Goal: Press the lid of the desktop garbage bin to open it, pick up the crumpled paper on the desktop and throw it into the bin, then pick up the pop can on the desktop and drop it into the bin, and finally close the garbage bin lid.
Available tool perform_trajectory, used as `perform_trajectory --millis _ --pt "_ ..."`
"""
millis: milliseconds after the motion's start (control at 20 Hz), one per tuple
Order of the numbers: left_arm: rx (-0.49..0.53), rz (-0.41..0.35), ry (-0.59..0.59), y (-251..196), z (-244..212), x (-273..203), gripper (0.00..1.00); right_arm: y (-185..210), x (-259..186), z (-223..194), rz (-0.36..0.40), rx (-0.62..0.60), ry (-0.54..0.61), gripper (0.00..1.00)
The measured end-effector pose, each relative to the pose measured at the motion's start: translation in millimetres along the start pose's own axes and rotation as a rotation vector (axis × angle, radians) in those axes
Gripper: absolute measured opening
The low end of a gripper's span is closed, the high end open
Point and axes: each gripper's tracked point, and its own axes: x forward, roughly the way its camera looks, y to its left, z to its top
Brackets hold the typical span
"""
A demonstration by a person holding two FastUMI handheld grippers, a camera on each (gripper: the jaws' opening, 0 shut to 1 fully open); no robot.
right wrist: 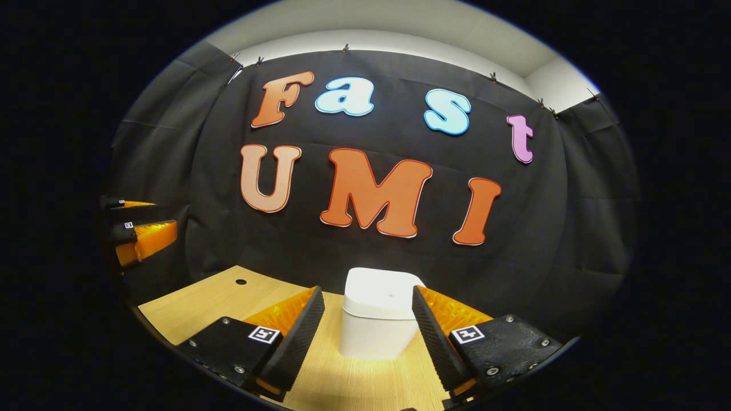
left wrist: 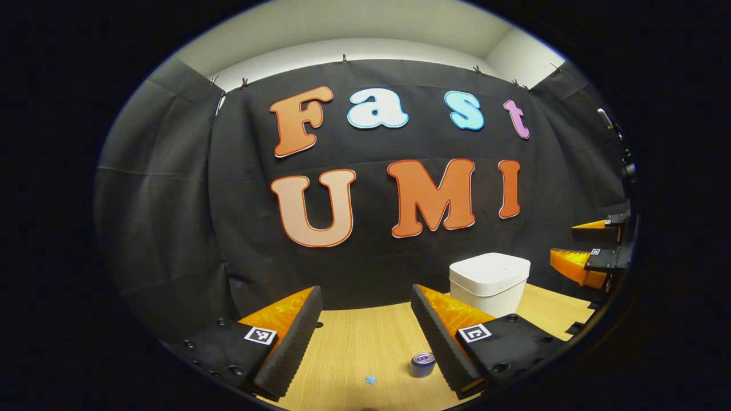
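Above desk (right wrist: pixel 217 299) — right gripper (right wrist: pixel 368 319) level, spread | bin (right wrist: pixel 380 311) shut

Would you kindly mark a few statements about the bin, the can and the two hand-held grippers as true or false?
1. The white garbage bin has its lid closed. True.
2. The pop can lies on its side. False: it stands upright on the wooden desktop.
3. The left hand-held gripper is open. True.
4. The right hand-held gripper grips the bin. False: it is open, touching nothing.
5. The small crumpled paper lies inside the bin. False: it is on the desktop, near the can.
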Motion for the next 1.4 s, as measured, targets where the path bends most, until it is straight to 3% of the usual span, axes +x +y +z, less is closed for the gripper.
perform_trajectory --millis 150,750,800,850,900,1400 --pt "-0.002 0.019 0.006 2 -2 3 0.99 -1 8 0 0.017 -0.017 0.004 0.93" --pt "0.031 0.129 0.016 15 -1 17 0.99 -23 89 4 0.063 0.040 0.014 0.66" --pt "0.032 0.139 0.020 16 -2 20 1.00 -22 96 2 0.074 0.043 0.023 0.60" --pt "0.032 0.149 0.025 15 -3 23 1.00 -22 103 0 0.081 0.045 0.030 0.60" --pt "0.031 0.160 0.034 16 -6 26 1.00 -23 111 -3 0.085 0.044 0.038 0.47" --pt "0.046 0.261 0.090 18 -18 45 0.99 -28 167 -36 0.127 0.049 0.130 0.09"
